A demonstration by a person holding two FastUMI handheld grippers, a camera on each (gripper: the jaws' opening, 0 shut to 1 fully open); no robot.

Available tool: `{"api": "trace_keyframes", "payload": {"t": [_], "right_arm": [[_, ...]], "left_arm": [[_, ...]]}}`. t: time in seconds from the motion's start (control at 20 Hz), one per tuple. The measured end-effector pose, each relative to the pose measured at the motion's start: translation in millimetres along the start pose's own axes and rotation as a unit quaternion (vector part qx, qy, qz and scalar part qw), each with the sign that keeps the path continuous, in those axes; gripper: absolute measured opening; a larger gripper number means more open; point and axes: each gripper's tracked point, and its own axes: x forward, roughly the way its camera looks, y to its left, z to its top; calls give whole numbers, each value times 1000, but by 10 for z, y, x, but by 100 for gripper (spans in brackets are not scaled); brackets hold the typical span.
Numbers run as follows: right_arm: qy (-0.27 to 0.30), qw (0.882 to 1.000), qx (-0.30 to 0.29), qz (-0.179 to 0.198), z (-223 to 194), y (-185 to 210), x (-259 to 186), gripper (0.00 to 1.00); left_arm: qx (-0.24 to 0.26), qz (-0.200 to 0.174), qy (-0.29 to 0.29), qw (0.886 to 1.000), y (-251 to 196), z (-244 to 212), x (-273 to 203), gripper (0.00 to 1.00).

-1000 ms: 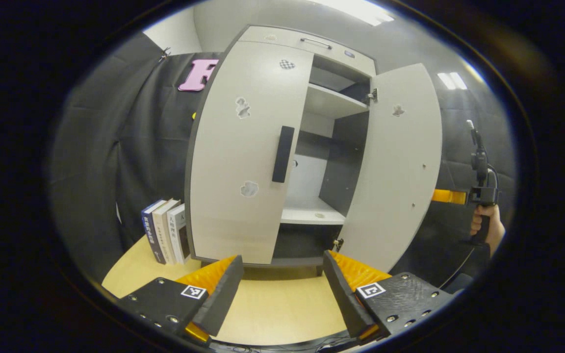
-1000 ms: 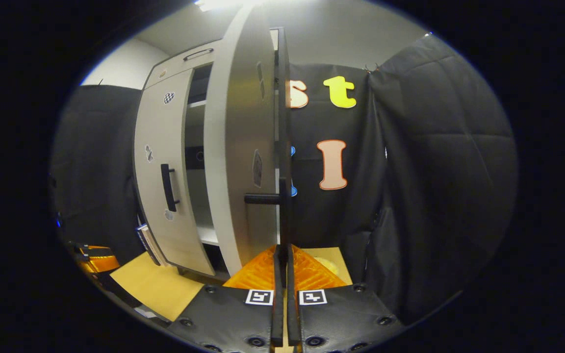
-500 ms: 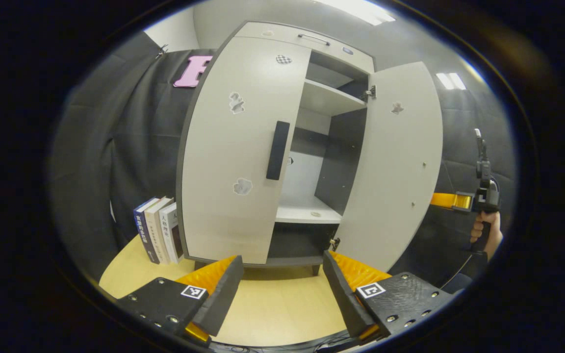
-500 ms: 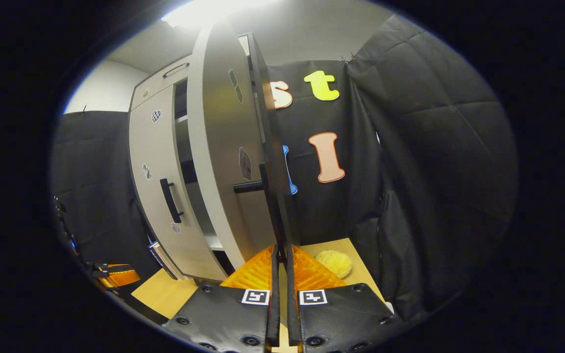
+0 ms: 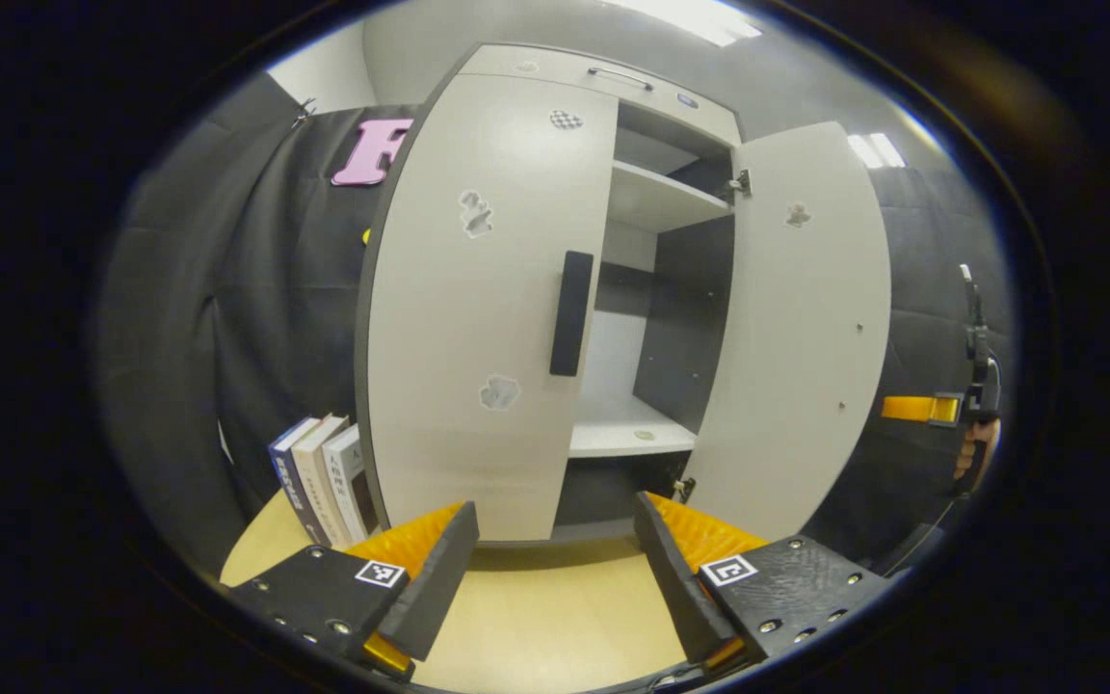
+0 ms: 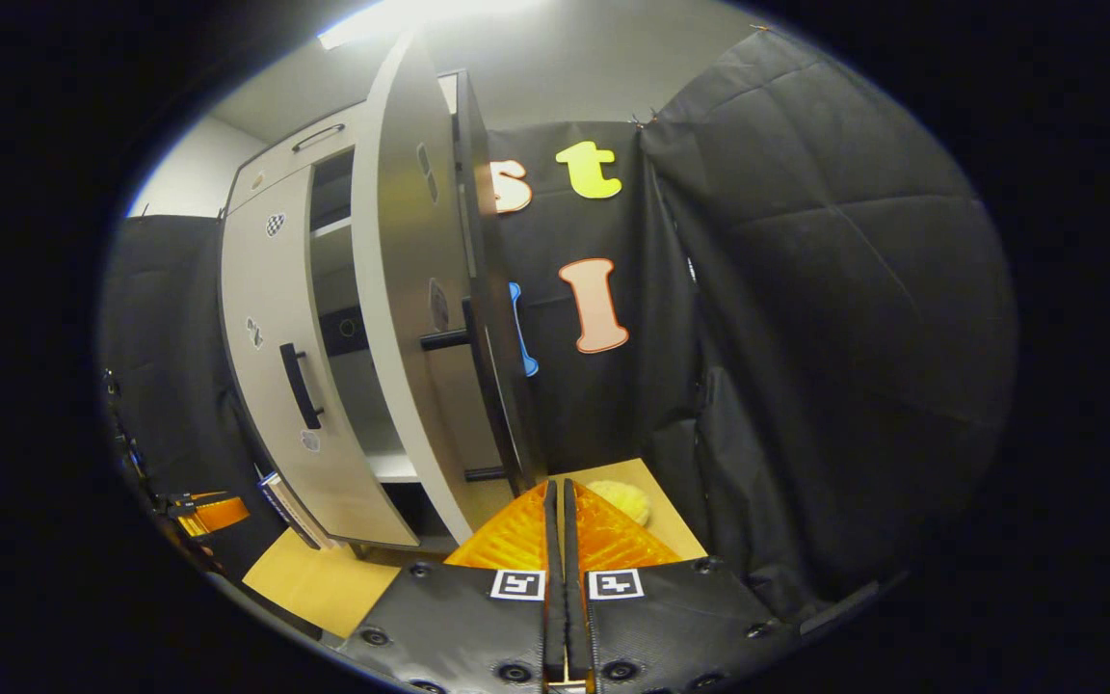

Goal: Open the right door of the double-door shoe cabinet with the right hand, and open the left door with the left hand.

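The light-grey shoe cabinet (image 5: 603, 72) stands on the table. Its left door (image 5: 478, 289) is closed, with a black handle (image 5: 571, 313) at its inner edge. The right door (image 5: 796, 318) stands swung wide, baring the shelves (image 5: 632, 434). My left gripper (image 5: 555, 520) is open, low in front of the cabinet and apart from it. In the right gripper view the right door (image 6: 401, 318) shows nearly edge-on with its handle (image 6: 444, 339). My right gripper (image 6: 555, 501) is shut on nothing, a little right of that door. The right gripper (image 5: 940, 410) in a hand also appears at the far right of the left gripper view.
Three books (image 5: 319, 472) stand upright against the cabinet's left side on the wooden table (image 5: 555, 617). A yellow sponge-like lump (image 6: 618, 499) lies on the table behind the open door. Black padded cloth (image 6: 806, 337) walls the booth.
The right gripper has drawn away to the right of the right door's edge, staying shut. The right door stands slightly wider. The left gripper stays open, shifted slightly.
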Motion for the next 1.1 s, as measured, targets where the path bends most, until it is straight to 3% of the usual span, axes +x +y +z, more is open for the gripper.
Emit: {"api": "trace_keyframes", "payload": {"t": [0.2,0.35,0.4,0.65,0.8,0.85,0.9,1.1], "right_arm": [[-9,999,2,-43,-7,-219,-222,2],[5,995,-2,-96,-108,-404,-539,2],[1,995,0,-103,-155,-487,-383,2],[-2,988,1,-157,-159,-691,-738,0],[-15,986,13,-164,-1,-774,-726,2],[-18,987,15,-159,69,-798,-688,12],[-22,987,14,-156,118,-815,-643,10],[-59,984,-9,-167,382,-1038,-352,77]], "left_arm": [[24,-6,-49,998,54,499,309,95],[17,2,-70,997,104,784,645,95],[17,6,-77,997,113,884,741,95],[33,0,-94,995,-2,1220,1187,94],[43,4,-92,995,-71,1311,1401,94],[44,10,-92,995,-88,1328,1471,95],[45,15,-94,994,-97,1358,1525,95],[59,47,-91,993,-117,1402,1710,95]]}}
